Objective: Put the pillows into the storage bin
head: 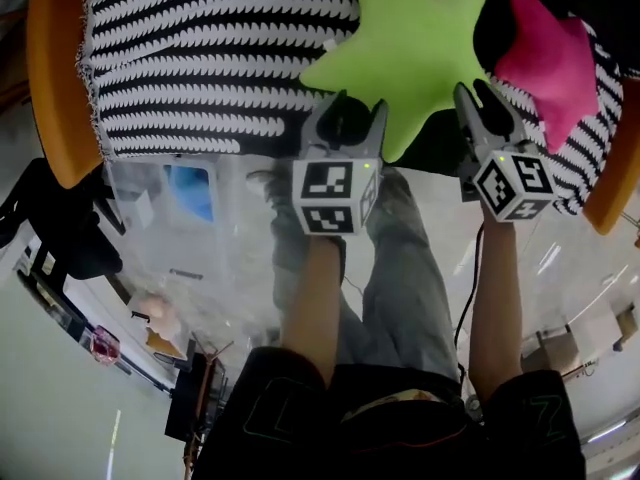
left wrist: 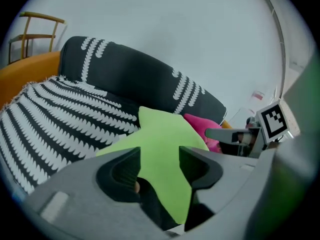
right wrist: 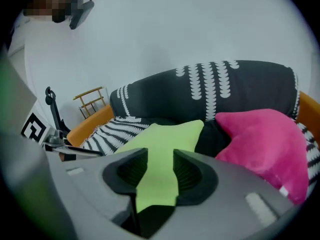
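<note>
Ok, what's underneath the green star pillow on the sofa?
The green star pillow lies on the black-and-white patterned throw, beside the pink star pillow. The part of the throw directly beneath it is covered, so anything else there cannot be seen.

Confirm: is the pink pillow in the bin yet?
No, the pink pillow lies on the sofa beside the green pillow.

the person wears a black top (head: 400,430) and grey trousers (head: 412,298).

Head overhead, tool views share green pillow (left wrist: 156,136)
</note>
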The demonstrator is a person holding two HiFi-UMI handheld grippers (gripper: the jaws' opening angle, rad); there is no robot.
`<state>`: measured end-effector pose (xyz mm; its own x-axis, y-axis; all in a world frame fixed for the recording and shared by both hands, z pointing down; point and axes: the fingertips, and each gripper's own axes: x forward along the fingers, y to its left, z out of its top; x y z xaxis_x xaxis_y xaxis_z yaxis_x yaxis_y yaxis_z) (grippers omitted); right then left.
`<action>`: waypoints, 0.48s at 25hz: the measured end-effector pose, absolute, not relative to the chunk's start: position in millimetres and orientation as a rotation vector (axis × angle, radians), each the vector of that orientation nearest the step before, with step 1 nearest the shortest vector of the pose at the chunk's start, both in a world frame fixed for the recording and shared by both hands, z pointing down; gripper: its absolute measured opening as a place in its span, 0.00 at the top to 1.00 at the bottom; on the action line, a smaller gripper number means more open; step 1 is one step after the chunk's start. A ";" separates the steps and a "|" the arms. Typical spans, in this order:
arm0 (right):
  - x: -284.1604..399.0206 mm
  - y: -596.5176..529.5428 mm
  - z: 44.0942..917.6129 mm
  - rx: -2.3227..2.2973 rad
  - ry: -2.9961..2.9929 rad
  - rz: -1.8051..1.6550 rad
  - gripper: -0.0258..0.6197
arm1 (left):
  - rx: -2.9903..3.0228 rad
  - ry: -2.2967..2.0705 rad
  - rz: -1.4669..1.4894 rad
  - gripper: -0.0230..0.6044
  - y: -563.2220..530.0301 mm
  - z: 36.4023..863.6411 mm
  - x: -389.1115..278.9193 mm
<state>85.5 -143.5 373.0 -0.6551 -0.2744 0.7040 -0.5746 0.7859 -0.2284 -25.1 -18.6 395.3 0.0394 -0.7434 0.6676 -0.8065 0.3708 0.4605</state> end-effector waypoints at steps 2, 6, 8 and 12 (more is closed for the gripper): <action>90.2 -151.8 379.9 0.544 -2.281 0.563 0.60 | 1.320 -1.700 0.090 0.50 -16.1 404.2 -11.1; 94.6 -165.1 404.6 0.394 -2.205 0.509 0.45 | 1.232 -1.667 0.092 0.41 -18.2 425.2 13.5; 96.3 -171.5 415.5 0.345 -2.185 0.512 0.38 | 1.227 -1.651 0.078 0.39 -25.4 430.3 24.5; 92.7 -179.1 428.9 0.246 -2.167 0.579 0.30 | 1.234 -1.646 0.047 0.39 -36.7 436.2 31.9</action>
